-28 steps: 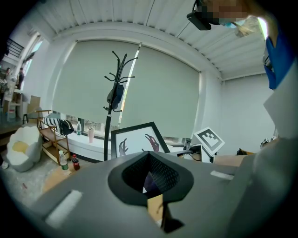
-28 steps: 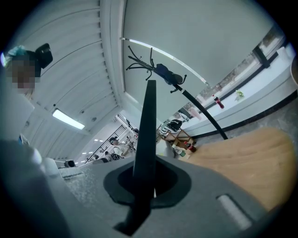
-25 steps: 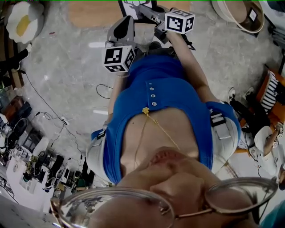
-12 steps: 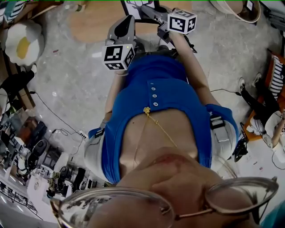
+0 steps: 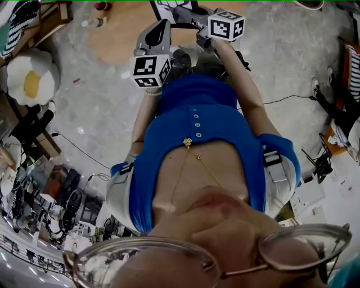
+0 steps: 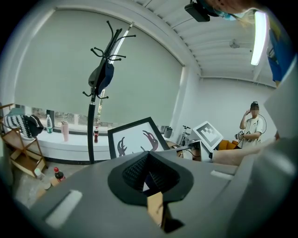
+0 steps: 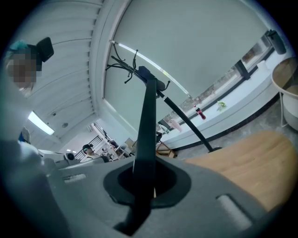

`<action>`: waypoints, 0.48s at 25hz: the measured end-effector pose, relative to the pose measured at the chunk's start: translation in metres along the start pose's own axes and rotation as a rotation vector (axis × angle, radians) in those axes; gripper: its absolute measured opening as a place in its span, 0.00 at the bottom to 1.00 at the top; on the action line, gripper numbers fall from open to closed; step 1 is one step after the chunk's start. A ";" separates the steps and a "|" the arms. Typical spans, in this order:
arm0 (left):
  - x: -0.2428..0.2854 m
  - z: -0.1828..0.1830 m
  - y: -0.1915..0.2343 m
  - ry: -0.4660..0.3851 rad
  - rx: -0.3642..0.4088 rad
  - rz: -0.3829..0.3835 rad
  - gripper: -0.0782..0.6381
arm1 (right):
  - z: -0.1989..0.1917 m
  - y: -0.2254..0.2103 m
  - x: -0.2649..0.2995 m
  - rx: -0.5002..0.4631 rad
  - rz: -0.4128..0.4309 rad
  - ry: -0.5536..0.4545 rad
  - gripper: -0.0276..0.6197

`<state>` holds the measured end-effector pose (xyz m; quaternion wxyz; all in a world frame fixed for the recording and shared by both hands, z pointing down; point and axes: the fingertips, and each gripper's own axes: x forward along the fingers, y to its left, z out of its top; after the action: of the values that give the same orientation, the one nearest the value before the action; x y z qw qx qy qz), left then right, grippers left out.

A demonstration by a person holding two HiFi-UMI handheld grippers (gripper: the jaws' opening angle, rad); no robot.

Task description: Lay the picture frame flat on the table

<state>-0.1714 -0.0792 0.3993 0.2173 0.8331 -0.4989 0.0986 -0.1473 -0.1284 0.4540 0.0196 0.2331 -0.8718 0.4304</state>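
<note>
Picture frame (image 6: 135, 139): held upright over the wooden table (image 5: 112, 31).
Around: coat rack (image 6: 100, 79) beyond the table; bottle (image 6: 57, 174) on the floor beside the table.
Right gripper (image 7: 148, 179): jaws clamped on the frame's black edge.
Left gripper (image 6: 149, 174): jaws nearly together, pinching a tan strip (image 6: 156, 209) behind the frame.

Head view: the floor around the person's blue top (image 5: 197, 129) has swung round. The egg-shaped cushion (image 5: 31, 79), earlier in the corner far up-left of the top, now sits lower, approx level w/ the top's far hem. The wooden table (image 5: 121, 31) beyond the top shows much more surface, & bottles (image 5: 97, 14) have appeared by its left edge. A striped cloth (image 5: 21, 14) has come into shot far up-left of the top. The pale tub (image 5: 318, 3) up-right has nearly slid out of shot. The cluttered bench (image 5: 34, 225) lower-left of the top has dropped toward the corner.
</note>
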 end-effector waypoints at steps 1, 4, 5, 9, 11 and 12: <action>0.003 -0.001 0.004 0.005 0.001 -0.006 0.11 | -0.001 -0.003 0.004 0.004 -0.005 0.001 0.05; 0.009 -0.008 0.010 0.020 -0.012 -0.020 0.11 | -0.006 -0.011 0.011 0.004 -0.023 0.015 0.05; 0.011 -0.011 0.010 0.025 -0.018 -0.017 0.11 | -0.008 -0.013 0.011 0.005 -0.024 0.022 0.05; 0.022 -0.020 0.004 0.039 -0.060 0.017 0.11 | -0.014 -0.028 0.003 0.033 -0.018 0.056 0.05; 0.029 -0.022 0.002 0.041 -0.087 0.033 0.11 | -0.013 -0.038 -0.001 0.035 -0.021 0.078 0.05; 0.033 -0.023 -0.001 0.041 -0.096 0.039 0.11 | -0.014 -0.043 -0.004 0.035 -0.022 0.093 0.05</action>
<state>-0.1537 -0.0942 0.4318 0.2655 0.8095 -0.5148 0.0959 -0.1283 -0.1382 0.4937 0.0607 0.2227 -0.8597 0.4557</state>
